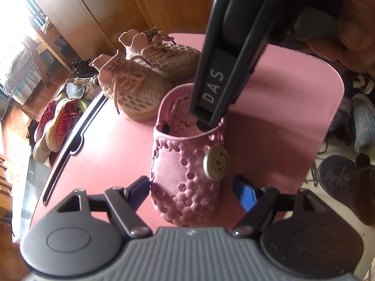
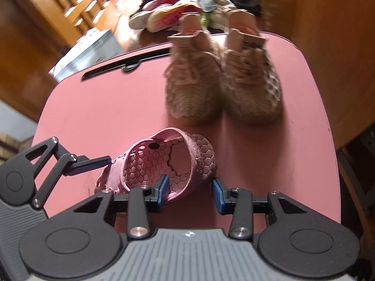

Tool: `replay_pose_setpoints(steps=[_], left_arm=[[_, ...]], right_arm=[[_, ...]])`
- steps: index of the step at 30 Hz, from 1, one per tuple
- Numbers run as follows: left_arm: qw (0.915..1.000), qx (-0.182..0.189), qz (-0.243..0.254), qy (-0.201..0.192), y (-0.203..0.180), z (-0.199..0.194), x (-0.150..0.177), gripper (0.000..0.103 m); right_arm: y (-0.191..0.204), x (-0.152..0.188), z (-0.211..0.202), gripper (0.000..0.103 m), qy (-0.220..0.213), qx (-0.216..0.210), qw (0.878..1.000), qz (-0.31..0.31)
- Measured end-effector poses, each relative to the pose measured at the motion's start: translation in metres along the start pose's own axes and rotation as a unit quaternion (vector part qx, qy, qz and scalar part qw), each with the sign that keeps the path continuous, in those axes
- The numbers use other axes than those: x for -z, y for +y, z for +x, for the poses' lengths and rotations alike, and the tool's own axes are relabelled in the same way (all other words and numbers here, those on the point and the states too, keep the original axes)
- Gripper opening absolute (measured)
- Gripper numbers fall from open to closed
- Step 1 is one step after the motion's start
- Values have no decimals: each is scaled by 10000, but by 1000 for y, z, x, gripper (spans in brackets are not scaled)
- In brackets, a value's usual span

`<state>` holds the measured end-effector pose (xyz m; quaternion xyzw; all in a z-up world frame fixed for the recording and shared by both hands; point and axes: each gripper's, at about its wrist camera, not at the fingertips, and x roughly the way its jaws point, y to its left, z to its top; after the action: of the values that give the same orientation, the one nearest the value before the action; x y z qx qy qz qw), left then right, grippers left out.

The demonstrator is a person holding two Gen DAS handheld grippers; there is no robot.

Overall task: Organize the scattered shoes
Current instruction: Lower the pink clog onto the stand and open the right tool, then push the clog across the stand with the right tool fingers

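Note:
A small pink honeycomb clog [image 1: 185, 175] with a smiley charm [image 1: 215, 164] lies on the pink tabletop [image 1: 281, 93], toe toward my left wrist camera. My left gripper [image 1: 192, 185] straddles the toe. Its left finger touches the clog's side, and a thin gap shows at the blue right pad [image 1: 243, 194]. My right gripper [image 2: 189, 187] stands open over the side wall of the clog [image 2: 164, 161]. One pad [image 2: 163, 186] rests inside on the insole and the other is just outside. Its finger [image 1: 211, 107] dips into the heel opening.
A pair of beige knit sneakers [image 1: 136, 86] [image 2: 194, 86] stands side by side farther back on the tabletop. Red and white trainers [image 1: 58, 126] lie heaped on the wooden floor beyond. Dark and grey shoes [image 1: 344, 178] lie on the floor at right. A hand [image 1: 346, 42] holds the right gripper.

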<state>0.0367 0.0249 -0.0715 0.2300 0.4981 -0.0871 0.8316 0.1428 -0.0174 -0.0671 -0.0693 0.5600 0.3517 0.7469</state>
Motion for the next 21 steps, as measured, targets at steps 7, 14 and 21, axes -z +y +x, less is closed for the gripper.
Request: replay_pose_setpoints(steps=[7,14,21], left_arm=[[9995,-122,-224,202,-4,-13,22,75],[9978,-189,-583,266,5,-20,35,75],[9976,-7,-657,231,4,-25,30,97]], right_arm=[[28,3,4,37,-30,-107,9981,-606],[54,-8,16,37,-330,-112,9961,-810],[51,-19,20,43,-326,-184,9986,-365]])
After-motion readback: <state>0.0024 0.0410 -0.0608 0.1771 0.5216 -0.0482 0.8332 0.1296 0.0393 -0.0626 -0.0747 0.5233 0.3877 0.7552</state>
